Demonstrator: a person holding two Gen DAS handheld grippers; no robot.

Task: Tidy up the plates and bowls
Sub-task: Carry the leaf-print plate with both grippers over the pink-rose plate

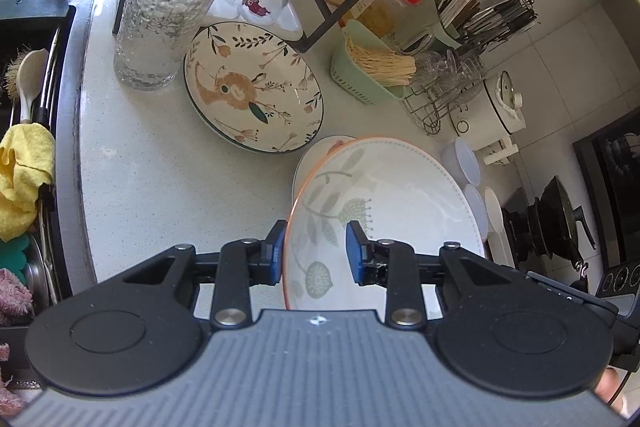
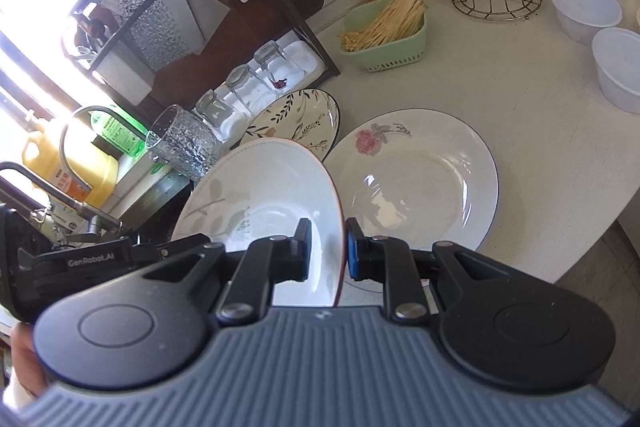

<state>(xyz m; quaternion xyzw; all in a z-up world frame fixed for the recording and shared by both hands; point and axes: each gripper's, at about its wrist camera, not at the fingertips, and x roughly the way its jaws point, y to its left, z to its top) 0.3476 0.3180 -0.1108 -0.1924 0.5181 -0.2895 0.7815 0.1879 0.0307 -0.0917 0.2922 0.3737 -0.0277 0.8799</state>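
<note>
- The leaf-patterned plate (image 2: 272, 195) is pinched at its orange rim by the right gripper (image 2: 327, 251), jaws nearly closed on it.
- The opposite rim is straddled by the left gripper (image 1: 316, 253) (jaws looser there; contact on both pads cannot be confirmed).
- The plate is carried tilted above the counter (image 1: 160, 179), over the rose plate (image 2: 420, 179).
- A slip from the looser side could let it swing down and chip the rose plate or the floral plate (image 1: 252, 87) nearby.
</note>
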